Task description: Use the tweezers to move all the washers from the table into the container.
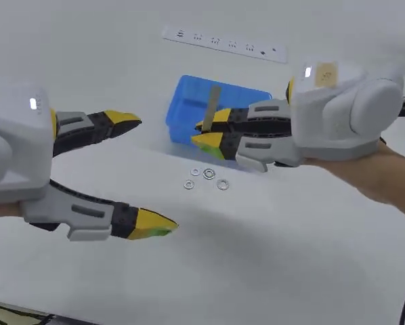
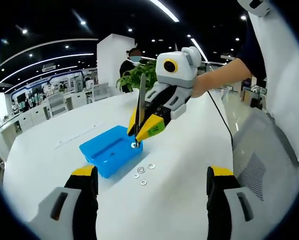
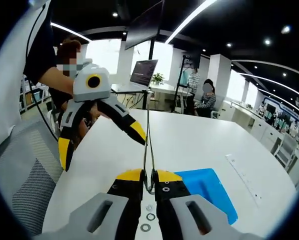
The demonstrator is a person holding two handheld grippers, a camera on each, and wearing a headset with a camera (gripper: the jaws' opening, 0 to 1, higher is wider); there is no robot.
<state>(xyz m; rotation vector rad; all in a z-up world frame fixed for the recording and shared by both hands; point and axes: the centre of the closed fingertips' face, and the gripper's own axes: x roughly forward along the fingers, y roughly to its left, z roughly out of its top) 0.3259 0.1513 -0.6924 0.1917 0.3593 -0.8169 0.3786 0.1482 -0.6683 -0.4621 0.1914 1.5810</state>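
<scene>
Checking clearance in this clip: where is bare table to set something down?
Bare table lies nearer the person than the washers, and left of the blue container. Crowded at the container's front: washers, and right gripper shut on tweezers.

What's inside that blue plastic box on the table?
The shallow blue plastic box shows bare floor. The right tongs, shut on thin metal tweezers, cover its near side in the head view, so that part is hidden. Four small metal washers lie outside it.

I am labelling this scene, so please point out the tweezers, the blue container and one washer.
tweezers (image 2: 141, 100), left gripper view, upper part of the shaft
blue container (image 1: 186, 112), head view, bare left part inside
washer (image 1: 222, 183), head view, the rightmost ring of the group
</scene>
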